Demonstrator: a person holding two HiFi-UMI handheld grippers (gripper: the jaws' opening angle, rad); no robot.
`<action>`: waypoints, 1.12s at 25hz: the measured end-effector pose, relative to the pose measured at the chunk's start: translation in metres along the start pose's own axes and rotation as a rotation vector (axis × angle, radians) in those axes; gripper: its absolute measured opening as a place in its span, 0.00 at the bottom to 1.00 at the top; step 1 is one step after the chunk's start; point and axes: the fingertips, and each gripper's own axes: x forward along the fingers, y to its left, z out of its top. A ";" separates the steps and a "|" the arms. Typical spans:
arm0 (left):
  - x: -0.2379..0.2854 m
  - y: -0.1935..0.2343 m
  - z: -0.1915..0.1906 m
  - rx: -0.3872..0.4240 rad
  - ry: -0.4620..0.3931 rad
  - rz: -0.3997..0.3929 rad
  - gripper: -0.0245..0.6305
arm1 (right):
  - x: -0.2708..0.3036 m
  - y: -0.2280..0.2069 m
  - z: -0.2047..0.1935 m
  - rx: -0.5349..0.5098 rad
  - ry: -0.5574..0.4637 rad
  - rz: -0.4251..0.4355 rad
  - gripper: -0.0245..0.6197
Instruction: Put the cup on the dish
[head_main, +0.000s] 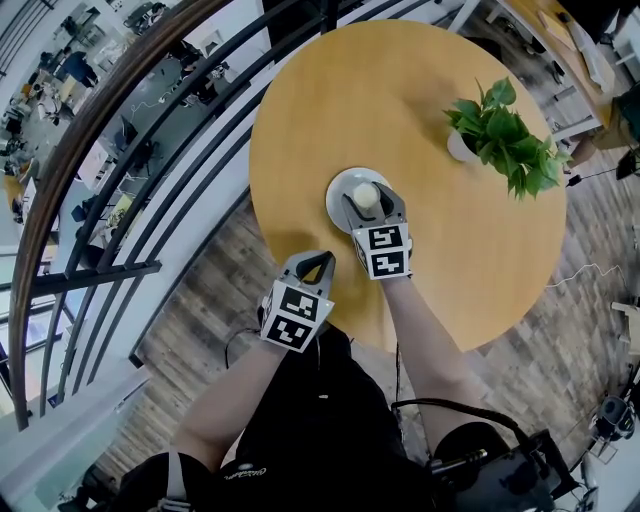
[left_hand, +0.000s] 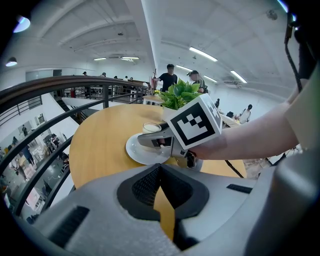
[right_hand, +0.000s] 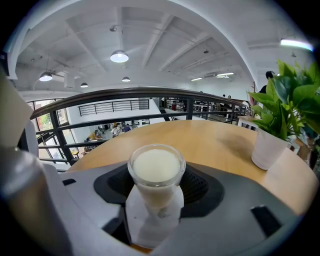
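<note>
Curving round the far and left side, a dark railing (right_hand: 140, 92) is bordering a round wooden table (head_main: 330, 110), with a potted plant (head_main: 505, 135) standing at its far right. The white dish (head_main: 338, 188) is lying near the table's middle, and the cup (head_main: 366, 198), full of something creamy, is sitting over it, apparently resting on it already. The right gripper (head_main: 372, 192) is holding its jaws wide with the pads seemingly pressing the cup's sides. The left gripper (head_main: 318, 258) is hovering at the table's near edge, jaws together and empty. The placing step is looking nearly finished; the next move is calling for spreading the right jaws and drawing back toward the near side without nudging the cup.
</note>
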 end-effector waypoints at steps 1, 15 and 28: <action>0.000 0.000 0.000 0.001 -0.001 0.001 0.03 | 0.000 0.000 0.000 -0.002 0.000 0.000 0.44; -0.005 0.003 -0.002 0.003 -0.012 0.010 0.03 | -0.001 0.003 0.001 -0.005 -0.023 -0.017 0.44; -0.003 -0.001 -0.003 -0.001 -0.009 0.015 0.03 | -0.006 -0.002 0.001 0.025 -0.052 -0.015 0.48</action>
